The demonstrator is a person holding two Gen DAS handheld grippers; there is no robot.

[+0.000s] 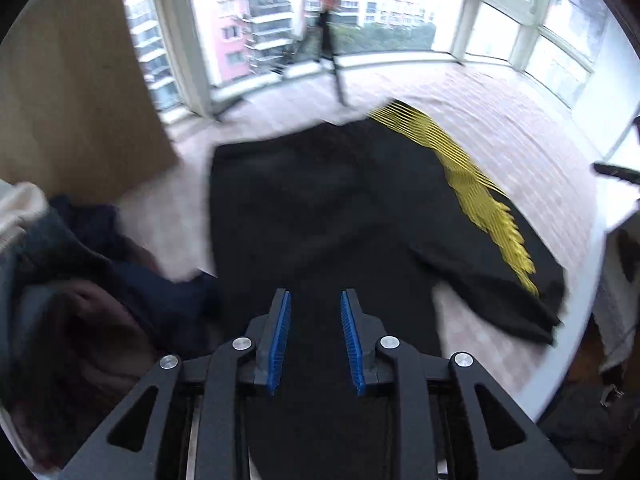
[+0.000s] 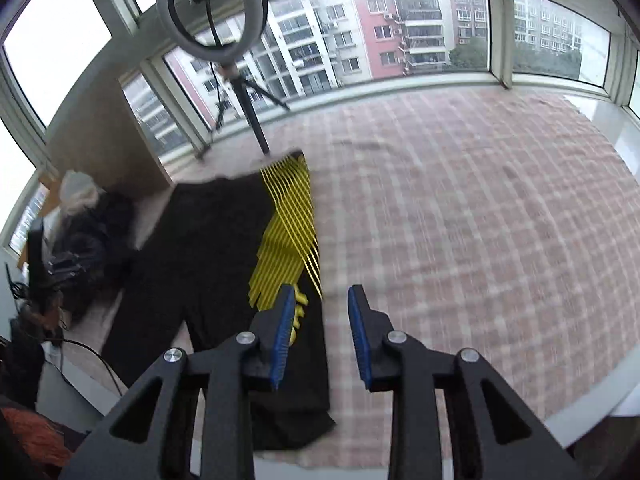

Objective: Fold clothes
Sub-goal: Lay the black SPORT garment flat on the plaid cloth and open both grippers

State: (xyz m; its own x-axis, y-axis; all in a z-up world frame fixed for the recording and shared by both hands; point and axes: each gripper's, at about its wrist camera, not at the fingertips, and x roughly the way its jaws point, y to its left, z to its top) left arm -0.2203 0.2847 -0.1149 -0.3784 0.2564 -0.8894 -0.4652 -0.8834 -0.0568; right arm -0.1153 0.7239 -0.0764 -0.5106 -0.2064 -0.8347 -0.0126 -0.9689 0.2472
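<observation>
A black garment (image 1: 320, 216) with a yellow striped panel (image 1: 472, 184) lies spread flat on the pink checked cloth of the table. It also shows in the right wrist view (image 2: 208, 248), with the yellow stripes (image 2: 288, 232) along its right side. My left gripper (image 1: 315, 300) is open and empty, hovering over the garment's near edge. My right gripper (image 2: 320, 296) is open and empty, above the garment's right edge near the yellow stripes. The left wrist view is blurred by motion.
A pile of dark and cream clothes (image 1: 72, 264) lies at the table's left, also in the right wrist view (image 2: 88, 216). A ring light on a tripod (image 2: 216, 16) stands at the far edge by the windows. A wooden board (image 1: 72, 92) leans at the left.
</observation>
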